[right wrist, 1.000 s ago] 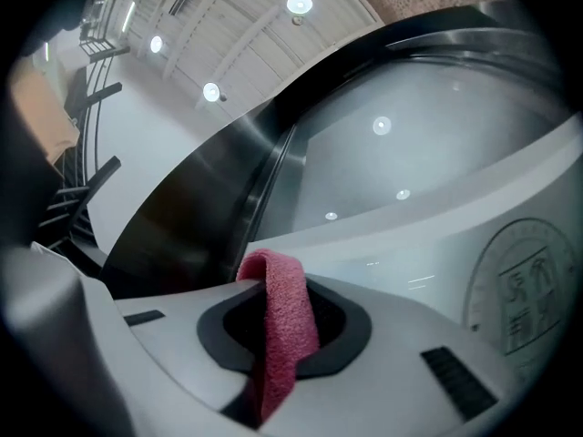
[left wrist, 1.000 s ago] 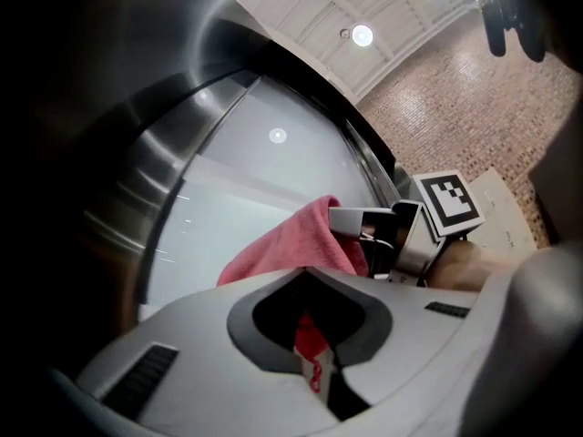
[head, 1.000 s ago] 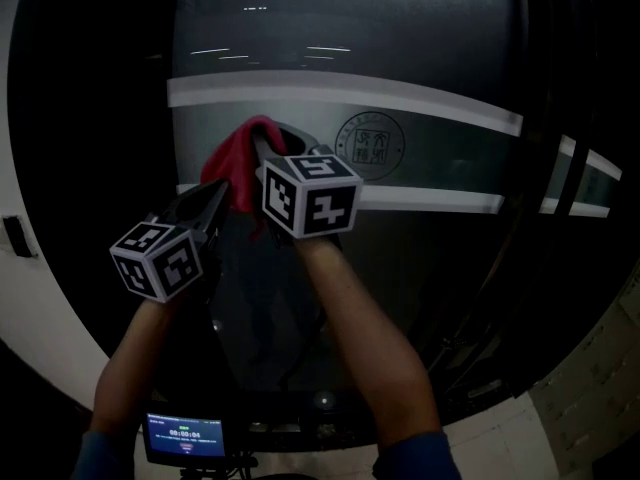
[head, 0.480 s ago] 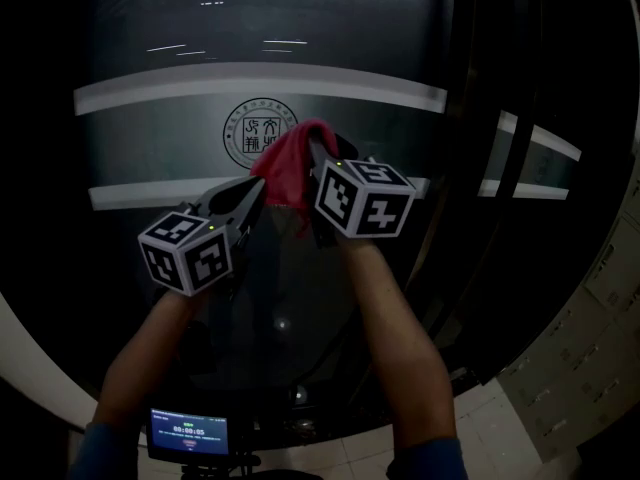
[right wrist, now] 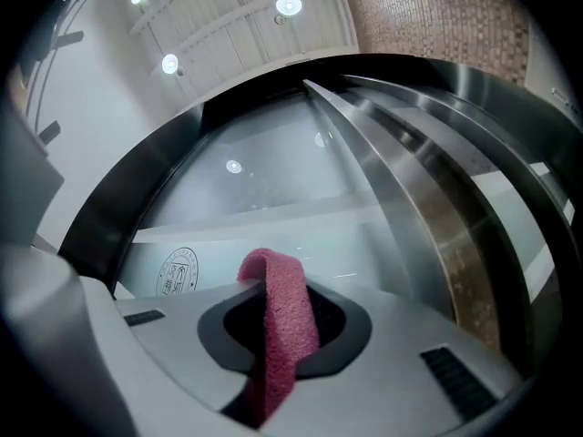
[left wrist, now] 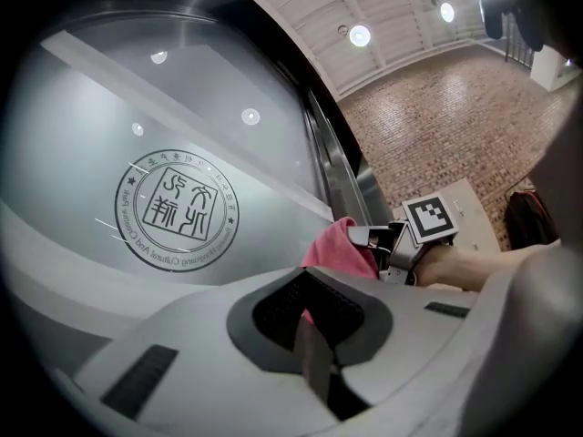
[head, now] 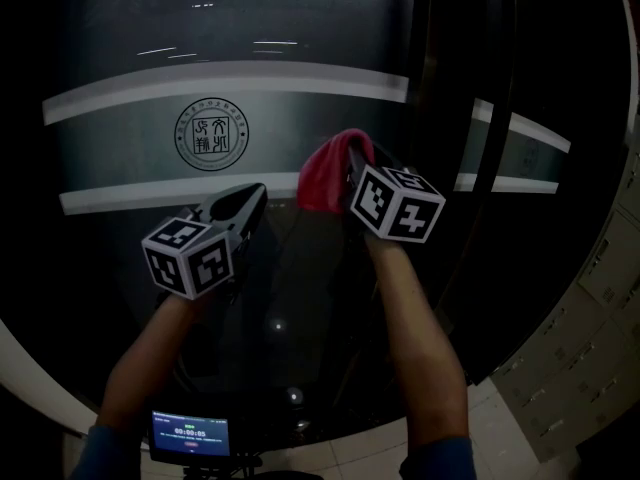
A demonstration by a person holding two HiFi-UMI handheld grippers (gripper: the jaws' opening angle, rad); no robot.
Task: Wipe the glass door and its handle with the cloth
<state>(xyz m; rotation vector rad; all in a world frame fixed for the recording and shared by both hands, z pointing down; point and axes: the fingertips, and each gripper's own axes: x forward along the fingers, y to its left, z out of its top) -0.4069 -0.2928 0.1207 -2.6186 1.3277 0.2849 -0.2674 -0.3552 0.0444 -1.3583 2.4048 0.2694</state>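
The glass door (head: 300, 118) is viewed closely from the head; each gripper view is directed along its own jaws. The round seal (head: 212, 135) beyond the jaws is shared by all three.

Pale tiled floor (head: 590, 338) — the dark glass door (head: 250, 108) rises from its edge.

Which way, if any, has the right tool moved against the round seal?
Yes. The right tool, shut on the red cloth, swept rightward across the glass door: a second ago it was left of the round seal, now right of it.
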